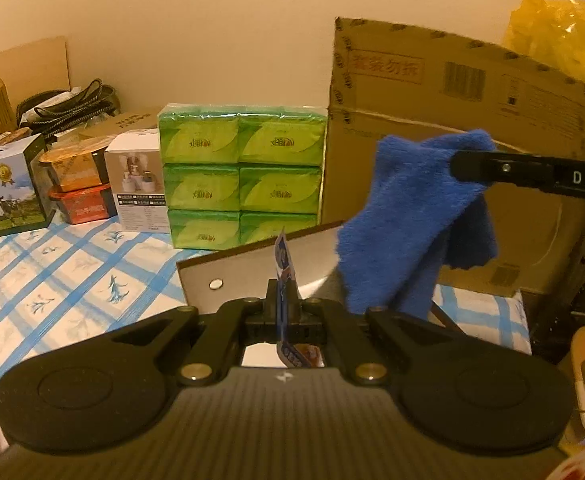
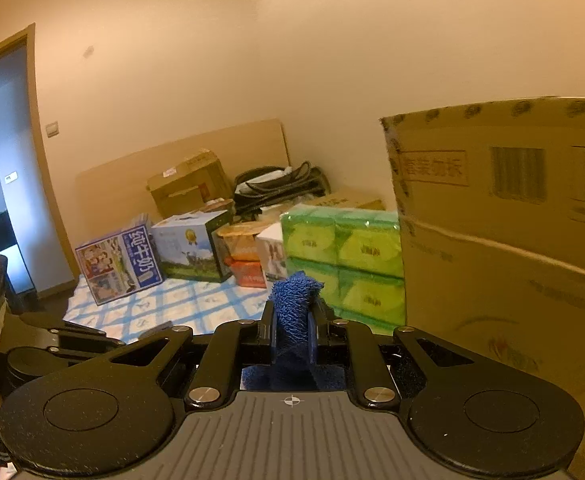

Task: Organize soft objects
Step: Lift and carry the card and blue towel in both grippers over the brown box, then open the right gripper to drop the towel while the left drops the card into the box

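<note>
A blue fluffy cloth [image 1: 412, 216] hangs in the air at the right of the left wrist view, pinched at its top by my right gripper [image 1: 458, 168], which comes in from the right. In the right wrist view the same cloth [image 2: 294, 312] is bunched between the right gripper's [image 2: 292, 320] shut fingers. My left gripper [image 1: 282, 300] is shut on a thin blue-and-white printed packet [image 1: 284, 276] that stands upright between its jaws. Below both lies a blue-checked sheet [image 1: 72, 280].
A green six-pack of tissues [image 1: 242, 176] stands on the sheet, with a large cardboard box [image 1: 452, 120] to its right. A grey flat panel [image 1: 260, 272] lies under my left gripper. Small boxes [image 1: 8, 192] and a milk carton [image 2: 118, 262] sit left; a doorway [image 2: 4, 184] opens far left.
</note>
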